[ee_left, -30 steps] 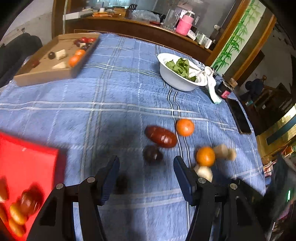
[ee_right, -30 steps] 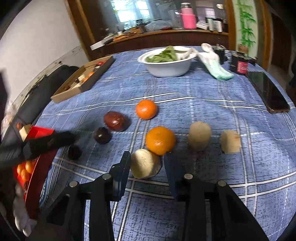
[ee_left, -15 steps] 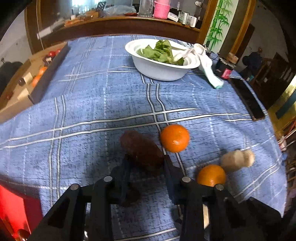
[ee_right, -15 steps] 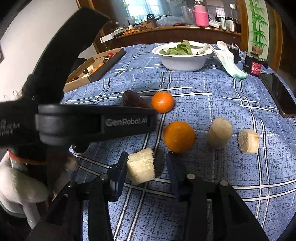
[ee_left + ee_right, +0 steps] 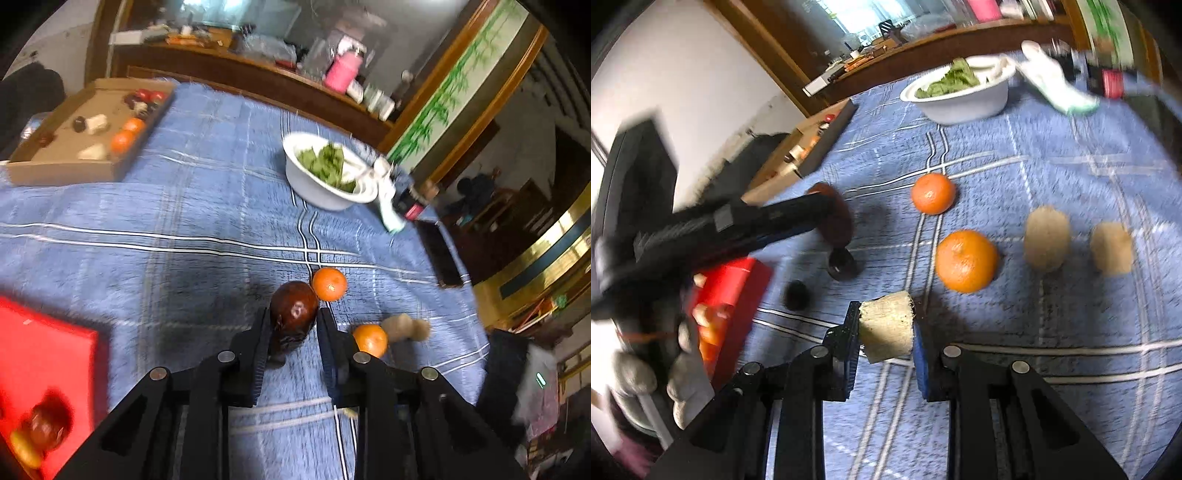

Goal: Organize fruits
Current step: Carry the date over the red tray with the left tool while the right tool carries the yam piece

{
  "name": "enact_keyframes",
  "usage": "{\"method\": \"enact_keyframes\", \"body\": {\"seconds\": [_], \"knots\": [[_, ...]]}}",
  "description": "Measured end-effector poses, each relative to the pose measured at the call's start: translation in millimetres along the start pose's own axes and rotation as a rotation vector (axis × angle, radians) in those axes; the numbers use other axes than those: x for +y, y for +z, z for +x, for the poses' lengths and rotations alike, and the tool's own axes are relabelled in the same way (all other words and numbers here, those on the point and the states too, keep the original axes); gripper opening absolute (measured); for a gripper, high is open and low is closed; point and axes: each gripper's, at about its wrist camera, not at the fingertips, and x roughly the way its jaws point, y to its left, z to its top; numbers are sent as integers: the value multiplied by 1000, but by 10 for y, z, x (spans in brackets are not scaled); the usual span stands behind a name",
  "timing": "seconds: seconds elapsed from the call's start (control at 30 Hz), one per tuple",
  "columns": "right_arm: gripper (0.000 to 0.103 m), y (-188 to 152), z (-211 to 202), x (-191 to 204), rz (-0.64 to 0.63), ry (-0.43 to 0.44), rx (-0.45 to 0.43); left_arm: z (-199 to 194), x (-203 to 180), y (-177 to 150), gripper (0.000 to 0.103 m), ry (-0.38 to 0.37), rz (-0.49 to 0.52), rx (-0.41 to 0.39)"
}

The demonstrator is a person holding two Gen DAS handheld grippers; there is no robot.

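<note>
The left tool (image 5: pixel 291 325) is clenched on a dark red-brown fruit (image 5: pixel 293 314), held above the blue plaid cloth of the desk (image 5: pixel 184 229), with a small orange (image 5: pixel 329 284) just beyond it to the right. The right tool (image 5: pixel 885 332) is clenched on a pale cut chunk (image 5: pixel 886 330), also over the cloth. Farther right lie a larger orange (image 5: pixel 966 260) and two tan pieces (image 5: pixel 1046 238). A red tray (image 5: pixel 40 354) holding fruit sits at the near left, a cardboard box (image 5: pixel 92 147) at the far left, and a white bowl of greens (image 5: pixel 325 173) beyond.
</note>
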Motion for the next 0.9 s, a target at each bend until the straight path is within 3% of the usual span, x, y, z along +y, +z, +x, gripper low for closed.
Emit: {"method": "enact_keyframes", "body": {"seconds": [0.13, 0.3, 0.43, 0.63, 0.77, 0.9], "knots": [[24, -1, -9, -92, 70, 80, 21, -226, 73, -90, 24, 8, -9, -39], [24, -46, -45, -68, 70, 64, 19, -201, 87, -205, 24, 45, 14, -4], [24, -61, -69, -38, 55, 45, 12, -117, -38, -353, 24, 114, 111, 26], [24, -17, -167, -101, 87, 48, -14, 114, -170, -472, 29, 78, 124, 65], [24, 21, -365, -242, 155, 82, -74, 324, -397, -535, 30, 75, 241, 74], [24, 58, -462, -363, 204, 90, -108, 509, -564, -598, 48, 62, 333, 86]]}}
